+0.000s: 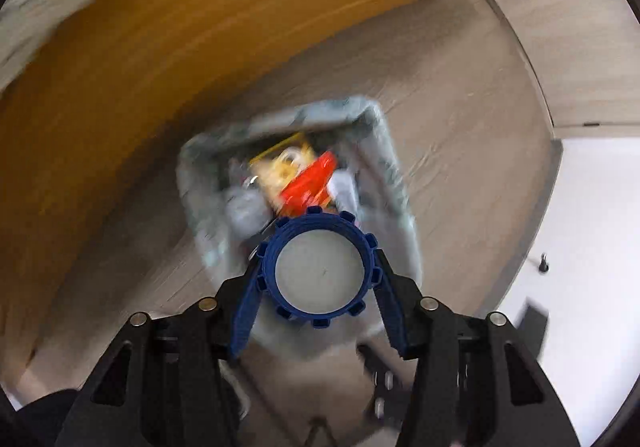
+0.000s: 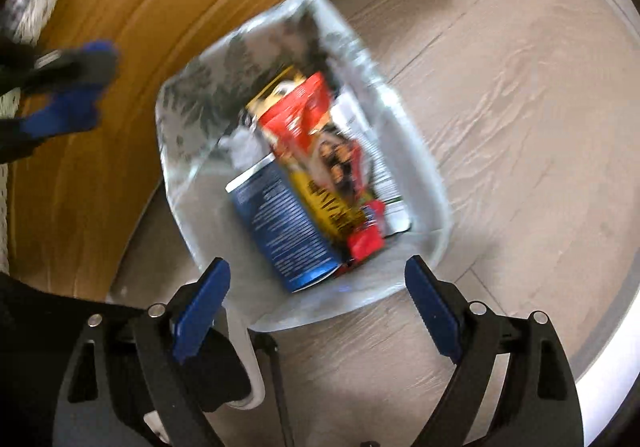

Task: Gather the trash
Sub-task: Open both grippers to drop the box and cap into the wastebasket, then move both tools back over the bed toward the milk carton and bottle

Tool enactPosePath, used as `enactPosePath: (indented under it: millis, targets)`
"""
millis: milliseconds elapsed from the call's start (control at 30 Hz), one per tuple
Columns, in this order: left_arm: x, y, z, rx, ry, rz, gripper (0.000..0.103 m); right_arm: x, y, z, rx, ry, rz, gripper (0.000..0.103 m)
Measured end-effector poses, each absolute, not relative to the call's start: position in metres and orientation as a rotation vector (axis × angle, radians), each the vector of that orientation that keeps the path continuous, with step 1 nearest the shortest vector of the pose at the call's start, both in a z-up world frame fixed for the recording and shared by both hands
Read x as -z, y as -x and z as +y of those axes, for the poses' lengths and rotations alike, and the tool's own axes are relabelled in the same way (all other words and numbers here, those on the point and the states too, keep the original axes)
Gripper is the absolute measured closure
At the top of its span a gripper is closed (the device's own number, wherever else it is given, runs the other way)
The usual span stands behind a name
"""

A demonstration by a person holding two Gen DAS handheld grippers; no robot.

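We hold a blue cap point(image 1: 320, 267) in our left hand-held gripper point(image 1: 318, 271), its fingers point(image 1: 246, 311) clenched on the ribbed rim from both sides, pale inner face toward the camera. It hangs right above the bin point(image 2: 420, 183), which stands on the floor point(image 2: 520, 87) beside a wooden panel point(image 1: 200, 27), so we judge the cap is lined up for a straight drop into the opening. The bin wears a clear liner and already carries trash: a red packet point(image 2: 312, 115) and a blue can point(image 2: 280, 223) lying on its side. Our right hand-held gripper point(image 2: 316, 311) is released and grasps nothing, poised over the near rim, likely to steady the bin. Motion blur hides finer detail.
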State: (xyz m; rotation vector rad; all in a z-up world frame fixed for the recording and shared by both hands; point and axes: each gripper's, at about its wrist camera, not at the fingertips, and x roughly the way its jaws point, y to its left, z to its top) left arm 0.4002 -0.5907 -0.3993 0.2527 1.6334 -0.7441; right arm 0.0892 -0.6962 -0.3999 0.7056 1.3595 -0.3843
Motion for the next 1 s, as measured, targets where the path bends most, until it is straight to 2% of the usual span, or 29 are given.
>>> enactPosePath:
  millis: [33, 67, 267, 367, 700, 1000]
  targets:
    - [0.405, -0.403, -0.598, 0.723, -0.253, 1.619, 0.013, 0.398, -0.086, -0.698, 0.390, -0.715, 1.356, 0.018]
    - [0.411, -0.407, -0.601, 0.718, -0.248, 1.604, 0.009, 0.397, -0.086, -0.702, 0.392, -0.718, 1.361, 0.018]
    - [0.431, -0.415, -0.576, 0.653, -0.181, 1.688, 0.009, 0.412, -0.082, -0.684, 0.396, -0.691, 1.426, 0.018]
    - [0.429, -0.410, -0.567, 0.618, -0.245, 1.710, 0.009, 0.418, -0.086, -0.680, 0.395, -0.690, 1.450, 0.018]
    - [0.382, -0.389, -0.552, 0.699, -0.355, 1.582, 0.009, 0.400, -0.101, -0.679, 0.423, -0.607, 1.440, 0.018]
    - [0.316, -0.391, -0.511, 0.726, -0.232, 1.386, 0.009, 0.360, -0.105, -0.690, 0.528, -0.533, 1.406, 0.018]
